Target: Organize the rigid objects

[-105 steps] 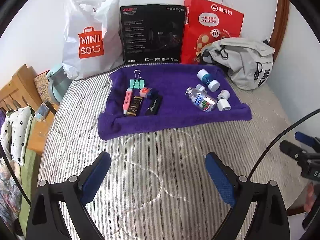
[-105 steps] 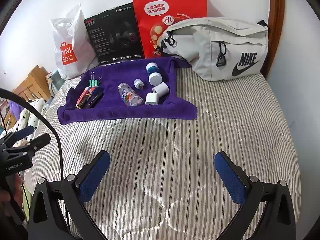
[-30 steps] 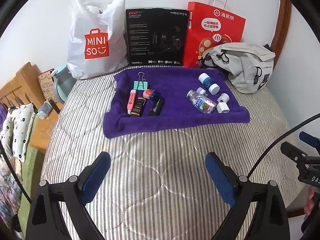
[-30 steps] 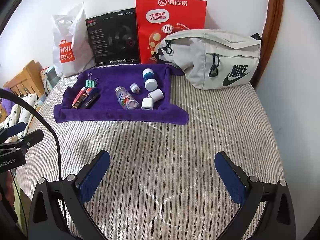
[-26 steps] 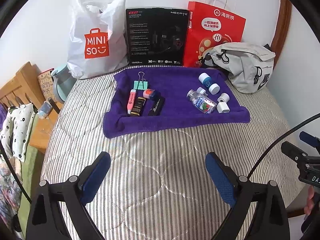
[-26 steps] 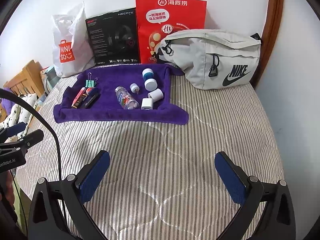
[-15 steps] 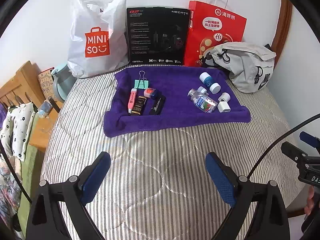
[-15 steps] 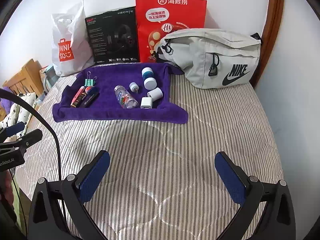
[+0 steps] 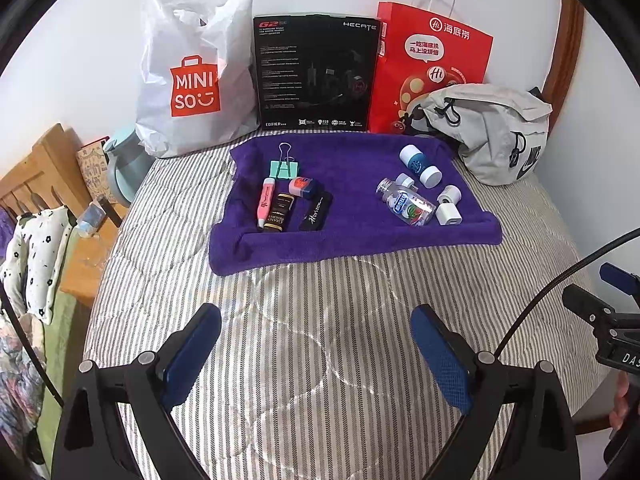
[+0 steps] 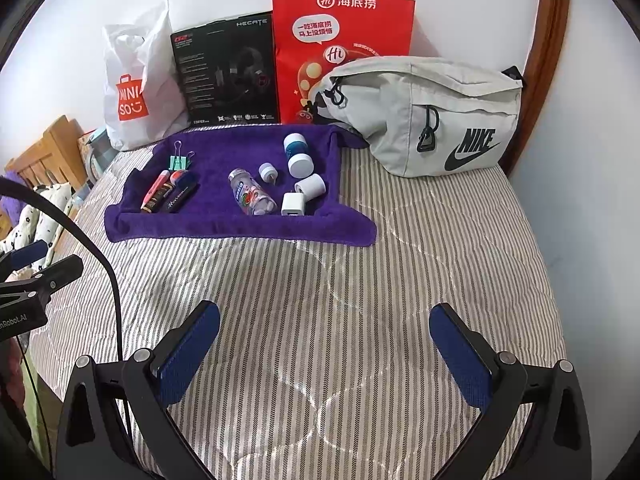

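A purple towel (image 9: 352, 236) (image 10: 224, 228) lies on the striped bed and carries two groups of small objects. On its left lie a green binder clip (image 9: 285, 166), a pink marker (image 9: 265, 202), a brown tube (image 9: 280, 212), a black stick (image 9: 316, 212) and a red-blue eraser (image 9: 302, 186). On its right lie a clear bottle (image 9: 408, 202) (image 10: 252, 194), a blue-white container (image 9: 418, 164) (image 10: 298, 154), a small cap (image 10: 267, 171), a white roll (image 10: 310, 187) and a white charger (image 9: 449, 214) (image 10: 293, 204). My left gripper (image 9: 316, 352) and right gripper (image 10: 324, 352) hover open and empty over the bedspread, well short of the towel.
Against the wall stand a white Miniso bag (image 9: 192, 88), a black headset box (image 9: 316, 76) and a red paper bag (image 9: 432, 68). A grey Nike waist bag (image 10: 432, 116) lies right of the towel. A wooden headboard and nightstand (image 9: 60, 200) sit at the left bed edge.
Both views have crept slightly back and up from the towel. Both grippers stay open, and nothing on the towel has moved.
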`<action>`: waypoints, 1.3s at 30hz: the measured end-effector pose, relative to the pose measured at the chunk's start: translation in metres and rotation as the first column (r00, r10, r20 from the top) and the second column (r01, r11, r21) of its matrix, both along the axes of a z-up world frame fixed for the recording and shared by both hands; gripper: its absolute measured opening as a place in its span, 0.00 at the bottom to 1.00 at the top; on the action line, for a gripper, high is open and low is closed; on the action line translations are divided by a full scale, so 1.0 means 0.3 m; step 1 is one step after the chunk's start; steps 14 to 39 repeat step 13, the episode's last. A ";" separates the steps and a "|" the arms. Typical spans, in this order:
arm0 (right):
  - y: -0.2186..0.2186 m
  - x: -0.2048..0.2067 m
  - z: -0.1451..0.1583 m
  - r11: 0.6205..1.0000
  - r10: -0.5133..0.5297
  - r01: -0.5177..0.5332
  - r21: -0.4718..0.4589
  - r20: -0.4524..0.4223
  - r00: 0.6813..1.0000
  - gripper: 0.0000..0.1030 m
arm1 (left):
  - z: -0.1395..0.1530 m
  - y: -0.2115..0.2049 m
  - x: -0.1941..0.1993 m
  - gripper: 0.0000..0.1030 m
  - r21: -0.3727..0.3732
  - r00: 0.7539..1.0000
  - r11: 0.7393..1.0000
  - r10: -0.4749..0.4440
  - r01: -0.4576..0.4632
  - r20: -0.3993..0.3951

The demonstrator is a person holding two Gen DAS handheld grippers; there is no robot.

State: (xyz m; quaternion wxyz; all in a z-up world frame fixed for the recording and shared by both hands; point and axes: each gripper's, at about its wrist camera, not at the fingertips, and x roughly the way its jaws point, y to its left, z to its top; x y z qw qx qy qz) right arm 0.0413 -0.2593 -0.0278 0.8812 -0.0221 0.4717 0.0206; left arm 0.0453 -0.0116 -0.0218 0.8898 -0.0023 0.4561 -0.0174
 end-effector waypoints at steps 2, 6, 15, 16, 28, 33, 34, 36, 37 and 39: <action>0.001 0.001 0.000 1.000 0.002 -0.002 -0.001 0.000 1.000 1.00 | 0.002 0.004 0.000 0.93 -0.003 1.000 1.000 0.001 -0.001 0.000; 0.003 0.003 -0.004 1.000 0.006 -0.006 -0.005 -0.007 1.000 1.00 | 0.005 0.010 0.002 0.93 -0.003 1.000 1.000 0.000 0.000 0.000; 0.001 0.005 -0.003 1.000 0.007 -0.007 -0.005 -0.006 1.000 1.00 | 0.014 0.016 -0.003 0.99 -0.002 1.000 1.000 0.000 0.000 0.022; 0.001 0.005 -0.003 1.000 0.007 -0.007 -0.005 -0.006 1.000 1.00 | 0.014 0.016 -0.003 0.99 -0.002 1.000 1.000 0.000 0.000 0.022; 0.001 0.005 -0.003 1.000 0.007 -0.007 -0.005 -0.006 1.000 1.00 | 0.014 0.016 -0.003 0.99 -0.002 1.000 1.000 0.000 0.000 0.022; 0.001 0.005 -0.003 1.000 0.007 -0.007 -0.005 -0.006 1.000 1.00 | 0.014 0.016 -0.003 0.99 -0.002 1.000 1.000 0.000 0.000 0.022; 0.001 0.005 -0.003 1.000 0.007 -0.007 -0.005 -0.006 1.000 1.00 | 0.014 0.016 -0.003 0.99 -0.002 1.000 1.000 0.000 0.000 0.022; 0.001 0.005 -0.003 1.000 0.007 -0.007 -0.005 -0.006 1.000 1.00 | 0.014 0.016 -0.003 0.99 -0.002 1.000 1.000 0.000 0.000 0.022; 0.001 0.005 -0.003 1.000 0.007 -0.007 -0.005 -0.006 1.000 1.00 | 0.014 0.016 -0.003 0.99 -0.002 1.000 1.000 0.000 0.000 0.022; 0.001 0.005 -0.003 1.000 0.007 -0.007 -0.005 -0.006 1.000 1.00 | 0.014 0.016 -0.003 0.99 -0.002 1.000 1.000 0.000 0.000 0.022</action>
